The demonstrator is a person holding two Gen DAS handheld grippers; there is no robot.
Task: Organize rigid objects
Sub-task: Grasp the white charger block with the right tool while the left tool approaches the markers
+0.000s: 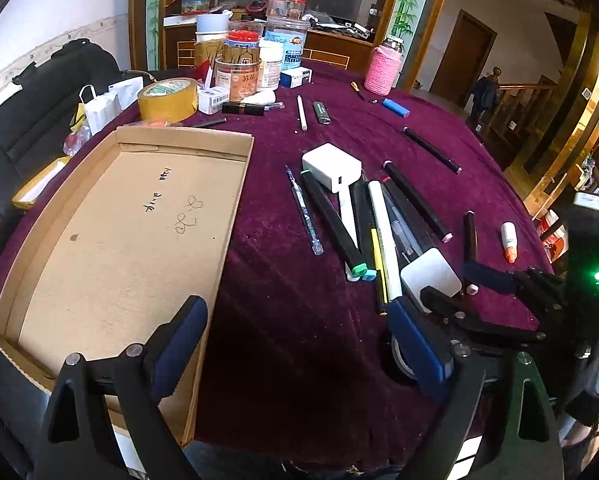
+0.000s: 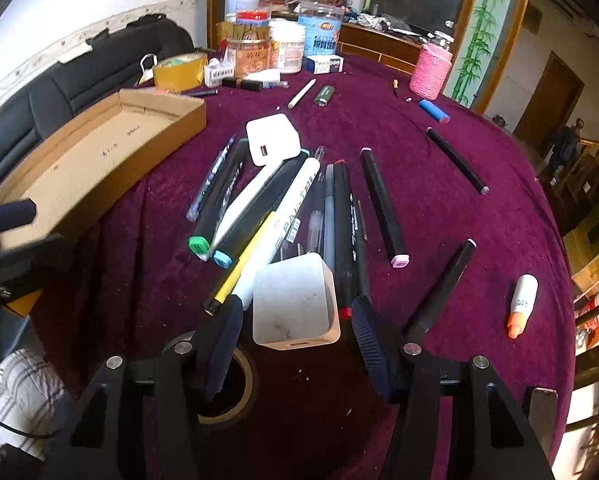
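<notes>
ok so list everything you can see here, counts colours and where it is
cardboard tray: 1, brown, nothing in it, table's left
table cloth: 1, dark purple, covers table
white chargers: 2, one far end of pen pile, one near end between right fingers
pens and markers: about a dozen, mostly black, some white, centre, piled and scattered
short white marker: 1, orange tip, right
tape roll: 1, yellowish, behind tray
dark tape roll: 1, near edge
jars and tubs: several, clear and white, far edge
pink knitted jar: 1, far right
blue cylinder: 1, far right
left gripper: black, blue pads, open
right gripper: same, open around near charger
</notes>
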